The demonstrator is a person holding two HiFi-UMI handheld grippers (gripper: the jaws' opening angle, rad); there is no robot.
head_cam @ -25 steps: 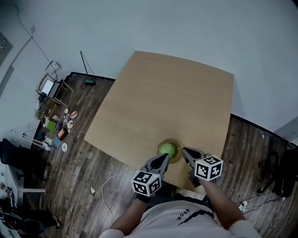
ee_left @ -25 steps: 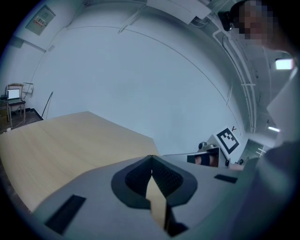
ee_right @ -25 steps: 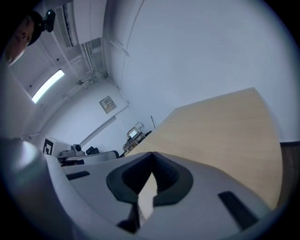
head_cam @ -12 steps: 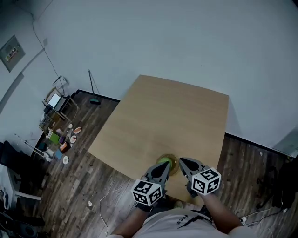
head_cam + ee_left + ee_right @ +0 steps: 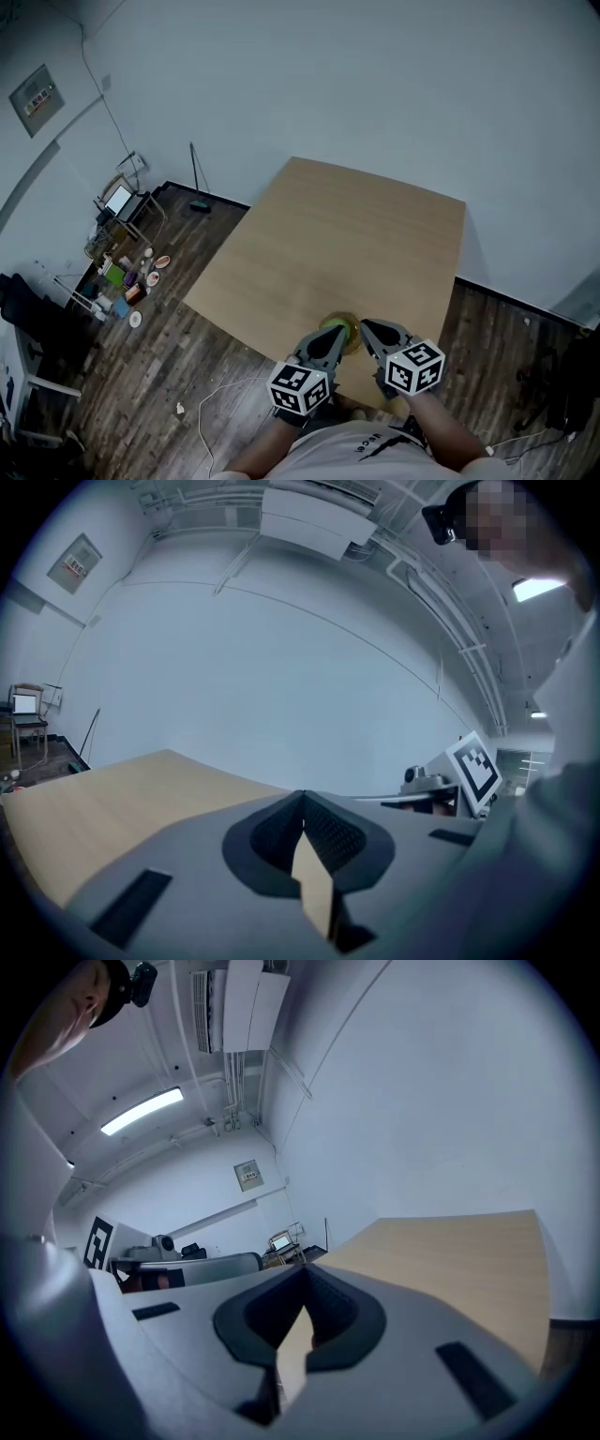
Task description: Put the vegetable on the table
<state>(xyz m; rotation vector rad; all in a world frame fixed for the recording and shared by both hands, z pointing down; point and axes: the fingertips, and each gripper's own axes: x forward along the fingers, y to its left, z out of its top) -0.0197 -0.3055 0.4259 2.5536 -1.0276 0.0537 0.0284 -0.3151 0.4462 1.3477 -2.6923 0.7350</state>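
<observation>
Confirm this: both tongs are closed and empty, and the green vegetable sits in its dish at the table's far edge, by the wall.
Wrong edge. The head view shows the green vegetable in its dish at the table's near edge, by the person. The left tongs and right tongs are closed and empty, as stated.

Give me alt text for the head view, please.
From above, the left hand-held gripper and right hand-held gripper hover shut at the near edge of the wooden table, beside a green vegetable in a bowl.
</observation>
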